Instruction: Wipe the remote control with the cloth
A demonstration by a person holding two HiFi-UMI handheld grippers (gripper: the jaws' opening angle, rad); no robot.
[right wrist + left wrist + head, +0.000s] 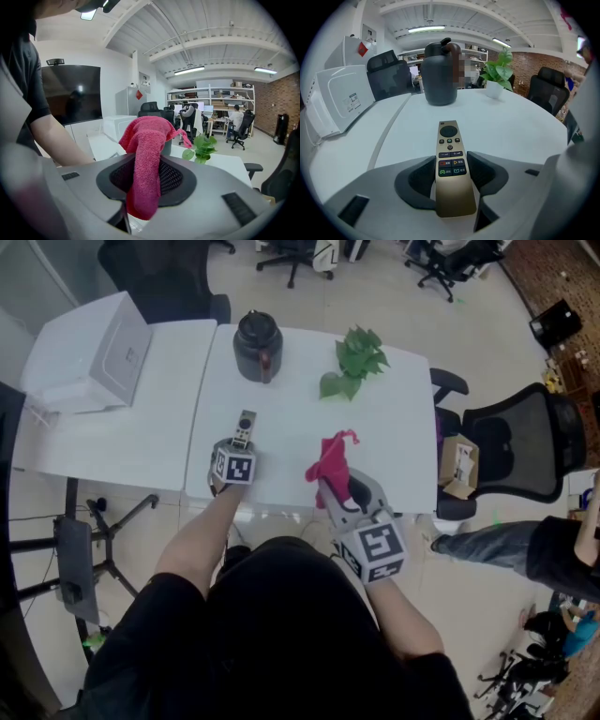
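In front of the black jug (439,75), the remote control (448,133) lies between the left gripper's (451,160) open jaws, not yet pinched, while the right gripper (146,176), also on the jug's near side, squeezes the red cloth (145,136), and a crooked pinch could flick the remote away.

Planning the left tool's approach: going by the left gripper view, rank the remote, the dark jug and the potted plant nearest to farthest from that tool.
1. Remote: between the jaws, centre.
2. Jug: straight ahead, behind the remote.
3. Plant: farther back, right.
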